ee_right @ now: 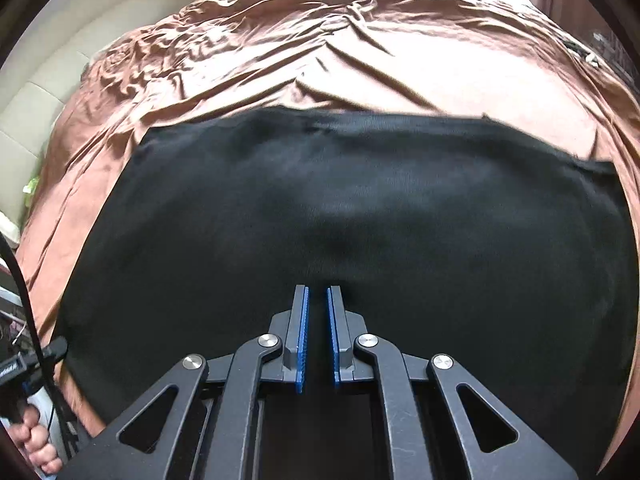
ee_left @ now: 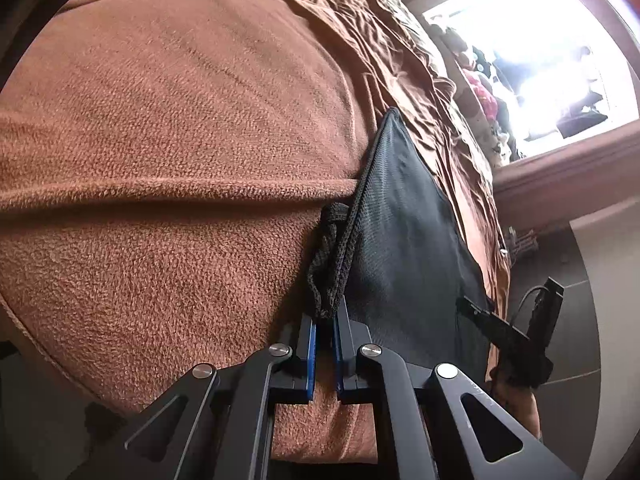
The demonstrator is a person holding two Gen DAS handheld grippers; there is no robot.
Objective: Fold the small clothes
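A black knit garment (ee_left: 404,216) lies spread on a bed, and it fills the middle of the right wrist view (ee_right: 360,200). My left gripper (ee_left: 326,316) is shut on a bunched corner of the garment's edge, which stands up between its blue pads. My right gripper (ee_right: 318,292) points down onto the near edge of the garment, jaws nearly together, and the cloth puckers at its tips. From the left wrist view the right gripper (ee_left: 472,308) sits at the garment's other near corner.
A brown fleece blanket (ee_left: 160,120) covers the bed left of the garment, with wrinkled brown satin sheet (ee_right: 320,40) beyond it. A cream padded headboard (ee_right: 40,100) stands at far left, a bright window (ee_left: 520,60) at the right. A hand (ee_right: 32,444) shows at bottom left.
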